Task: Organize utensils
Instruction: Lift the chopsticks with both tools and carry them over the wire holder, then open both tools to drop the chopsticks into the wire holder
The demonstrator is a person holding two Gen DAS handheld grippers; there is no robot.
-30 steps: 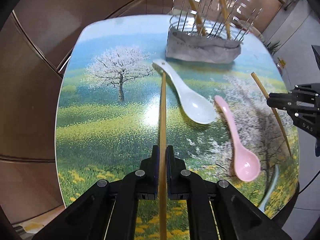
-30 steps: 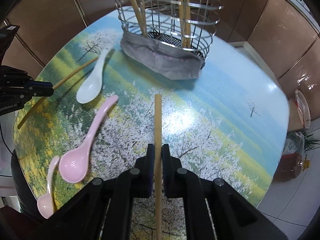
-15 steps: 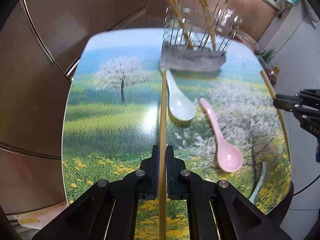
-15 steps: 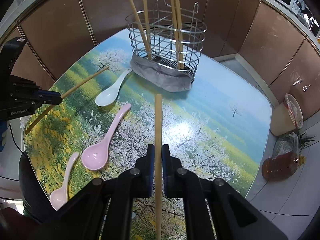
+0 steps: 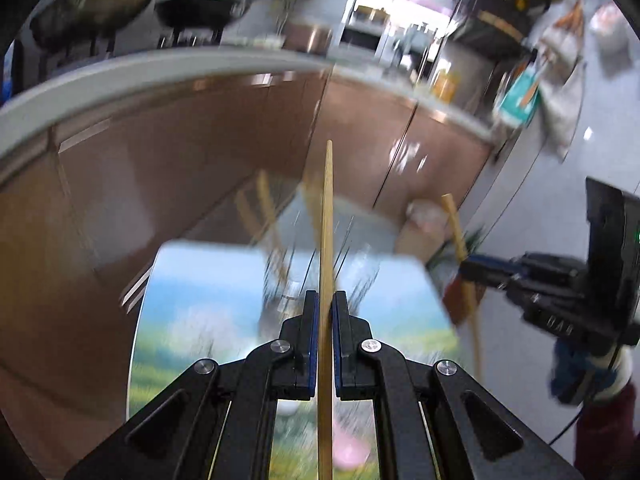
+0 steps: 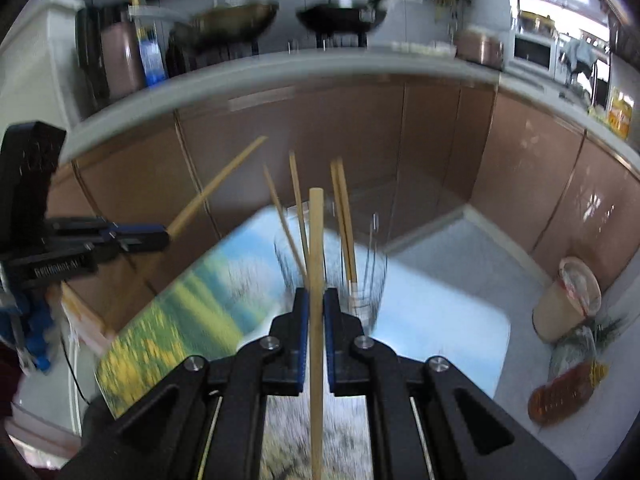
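Left wrist view: left gripper clamped tight on a wooden chopstick, stick running straight up between the two pads and out past the tips, raised clear above the table. Beyond the tips, blurred, a wire utensil basket standing on the far part of the landscape-printed tabletop. Low in the picture, beside the stick, a pink smear, probably a pink spoon, too blurred to confirm. To the right, right gripper pinched shut on a second chopstick, held off the table's right edge.

Right wrist view: right gripper closed hard on its chopstick, stick upright in the jaws and lifted off the table. Just behind the tips, wire basket with several chopsticks already standing in it, leaning at slight angles. At left, left gripper with its chopstick slanting up to the right. Behind, brown cabinet doors under a pale countertop carrying two pans. On the floor at right, a waste bin.
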